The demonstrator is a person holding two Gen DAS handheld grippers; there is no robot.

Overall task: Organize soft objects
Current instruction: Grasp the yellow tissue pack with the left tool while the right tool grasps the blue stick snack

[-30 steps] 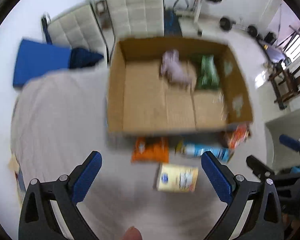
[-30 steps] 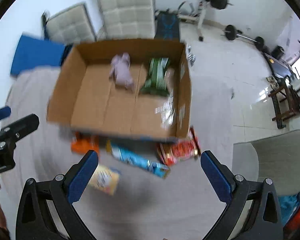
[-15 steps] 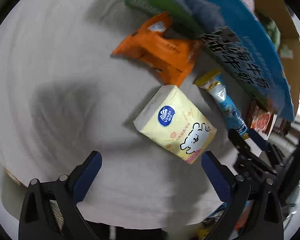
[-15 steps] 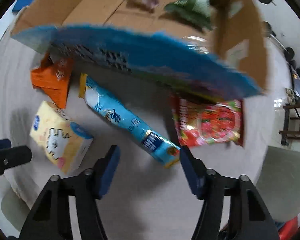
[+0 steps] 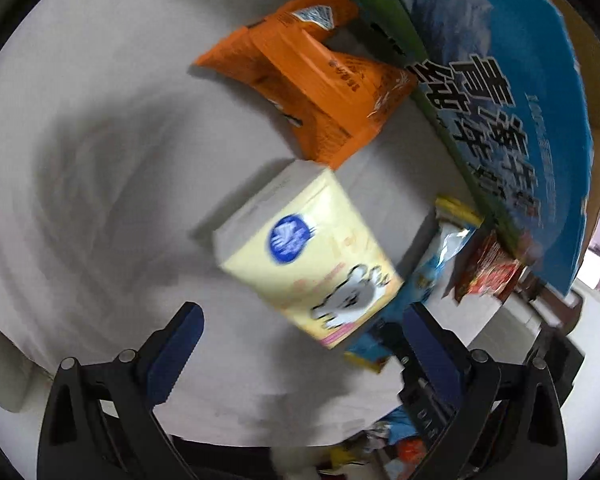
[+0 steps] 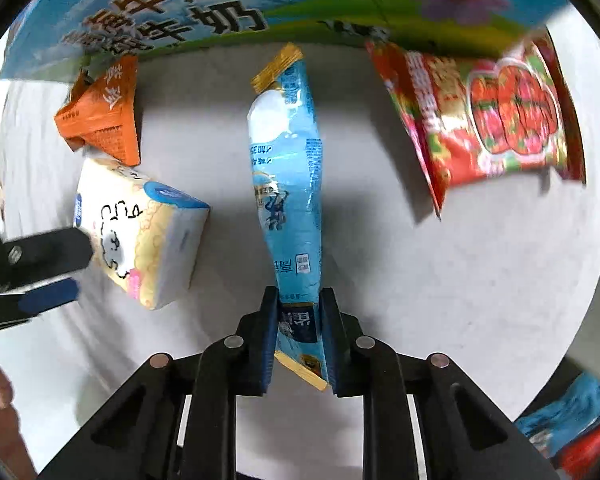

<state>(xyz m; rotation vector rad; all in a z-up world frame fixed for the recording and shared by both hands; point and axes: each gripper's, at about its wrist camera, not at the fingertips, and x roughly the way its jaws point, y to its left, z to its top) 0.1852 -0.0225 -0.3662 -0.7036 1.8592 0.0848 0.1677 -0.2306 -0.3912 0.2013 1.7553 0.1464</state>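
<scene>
My right gripper (image 6: 299, 310) is shut on the near end of a long blue snack packet (image 6: 288, 184) lying on the grey cloth. A yellow tissue pack (image 5: 312, 256) lies just ahead of my open left gripper (image 5: 302, 330), between its fingers' reach; it also shows in the right wrist view (image 6: 140, 232), with the left gripper (image 6: 40, 272) touching its left side. An orange packet (image 5: 308, 92) and a red snack bag (image 6: 496, 116) lie against the printed wall of the cardboard box (image 6: 204, 4).
The box's blue-and-green printed side (image 5: 500, 92) stands close along the far edge of the items. The cloth-covered table (image 5: 80, 200) drops off at its near edge. Blue and red packaging (image 6: 572, 432) lies below at the right.
Both grippers have dropped low to the table and moved in. The right gripper has closed on the blue packet. The left gripper has come up to the tissue pack.
</scene>
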